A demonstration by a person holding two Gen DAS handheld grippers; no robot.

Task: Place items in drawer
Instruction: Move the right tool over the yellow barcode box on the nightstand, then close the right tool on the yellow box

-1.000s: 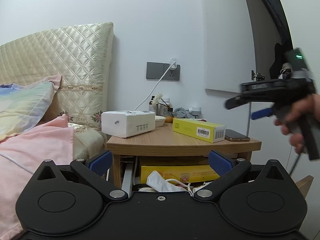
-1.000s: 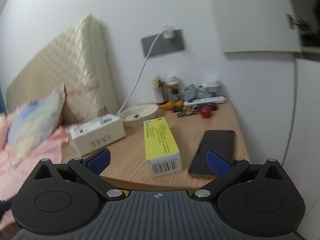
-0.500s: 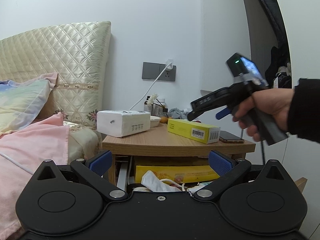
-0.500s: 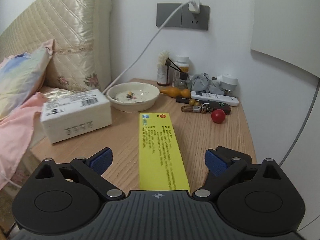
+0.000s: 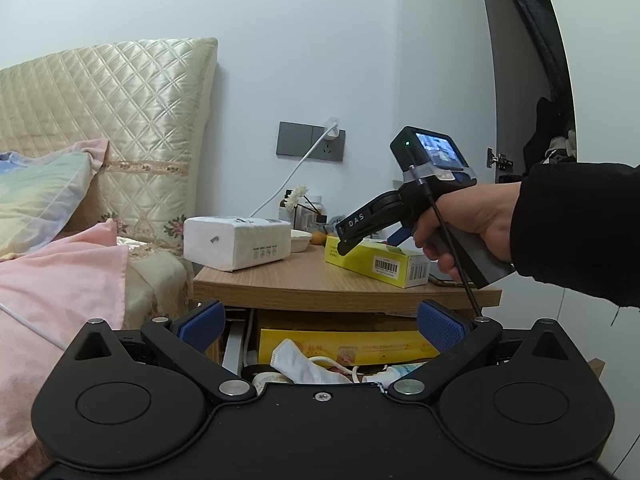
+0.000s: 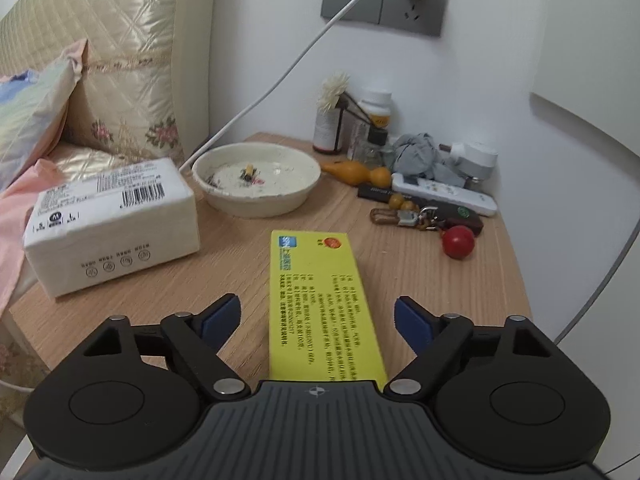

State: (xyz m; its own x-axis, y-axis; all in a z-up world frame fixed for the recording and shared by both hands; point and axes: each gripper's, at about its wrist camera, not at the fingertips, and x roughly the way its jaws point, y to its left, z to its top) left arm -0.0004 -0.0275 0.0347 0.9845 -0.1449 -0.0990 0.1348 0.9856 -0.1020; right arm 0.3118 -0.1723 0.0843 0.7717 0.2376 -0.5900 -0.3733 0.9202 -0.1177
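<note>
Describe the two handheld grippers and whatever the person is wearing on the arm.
Both are black plastic: the left gripper and right gripper have two round discs, silver pivot screws and blue ribbed pads. Seen from the left wrist camera, the right gripper carries white "DAS" lettering, a grey handle, a blue trigger, a small lit screen with a green light, and a thin black cable. The sleeve is black.

Bright yellow box on a pale wood-grain worktop, beside a white tissue pack, a speckled cream bowl, a red ball and a quilted gold headboard
</note>
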